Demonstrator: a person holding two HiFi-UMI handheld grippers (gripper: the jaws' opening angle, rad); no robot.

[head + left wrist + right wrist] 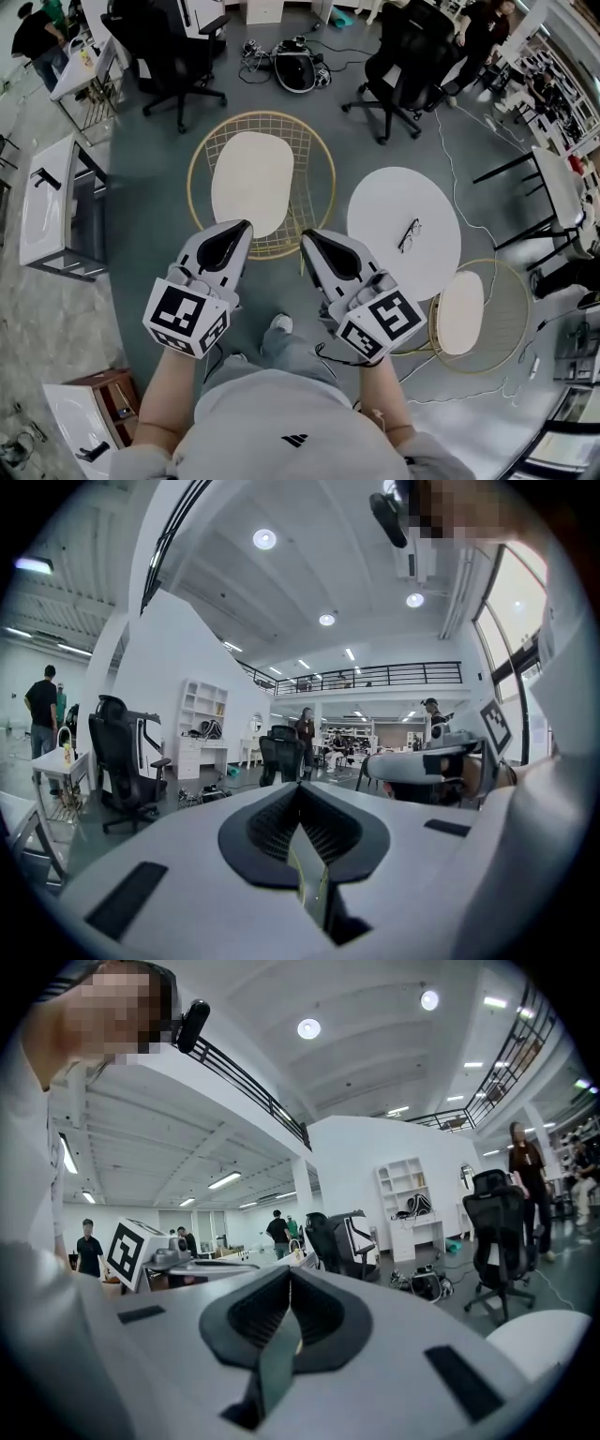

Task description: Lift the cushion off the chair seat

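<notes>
In the head view a cream cushion (pixel 253 183) lies flat on the seat of a gold wire chair (pixel 317 150) ahead of me. My left gripper (pixel 242 228) is held level with its tips over the cushion's near edge, jaws shut and nothing between them. My right gripper (pixel 307 237) is beside it, over the chair's near right rim, also shut and empty. Neither touches the cushion as far as I can tell. The left gripper view (pixel 298 794) and right gripper view (pixel 287 1283) show closed jaws against the open room; the cushion is hidden in both.
A round white table (pixel 384 202) with a pair of glasses (pixel 409 234) stands right of the chair. A second wire chair (pixel 511 300) with a cushion (pixel 461 312) is at lower right. Black office chairs (pixel 173 52), cables (pixel 295 66), white desks (pixel 47 202) and people ring the area.
</notes>
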